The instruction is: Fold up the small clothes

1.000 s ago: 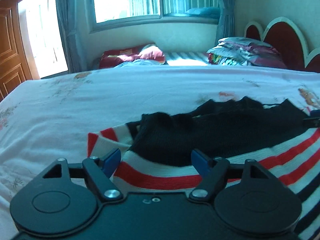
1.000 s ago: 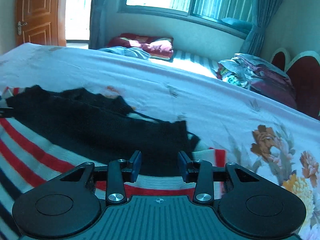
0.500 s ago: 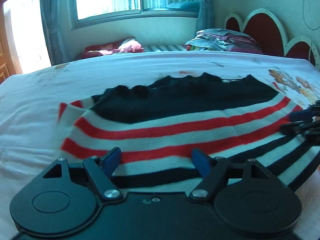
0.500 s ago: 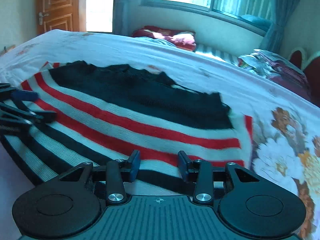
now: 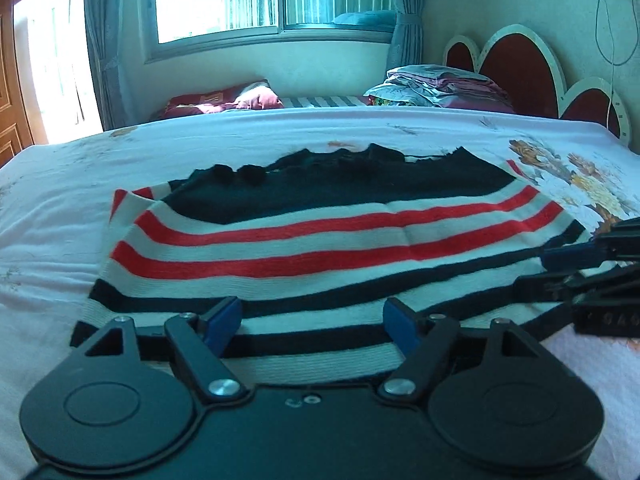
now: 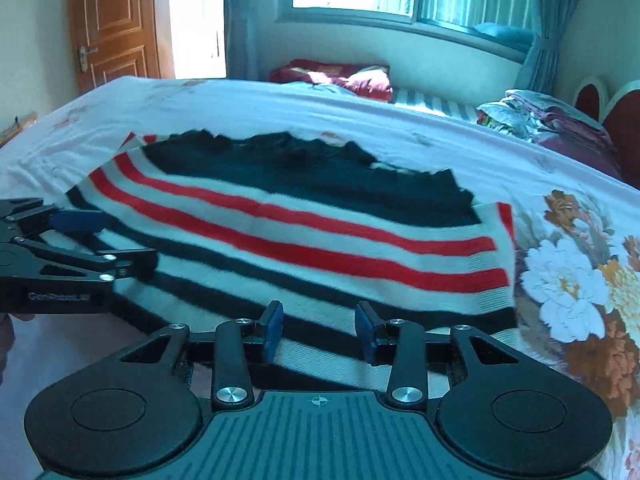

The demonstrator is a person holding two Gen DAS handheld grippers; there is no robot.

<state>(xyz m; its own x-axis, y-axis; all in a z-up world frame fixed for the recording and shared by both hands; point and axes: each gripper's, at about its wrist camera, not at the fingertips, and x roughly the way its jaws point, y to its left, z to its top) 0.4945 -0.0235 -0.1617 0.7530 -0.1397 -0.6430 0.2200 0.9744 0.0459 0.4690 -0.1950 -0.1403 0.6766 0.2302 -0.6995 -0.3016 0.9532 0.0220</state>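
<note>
Sweater — black top, red, white and black stripes; bedsheet — white with orange-brown flowers.

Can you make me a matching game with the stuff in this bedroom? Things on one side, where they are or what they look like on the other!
Things:
1. striped sweater
2. wooden door
3. pile of folded bedding
4. left gripper

Descriptions:
A. stacked beside the red headboard
B. open, above the near hem
C. spread flat on the flowery bedsheet
D. shut, at the far left of the room

Pairs: 1-C, 2-D, 3-A, 4-B
</note>
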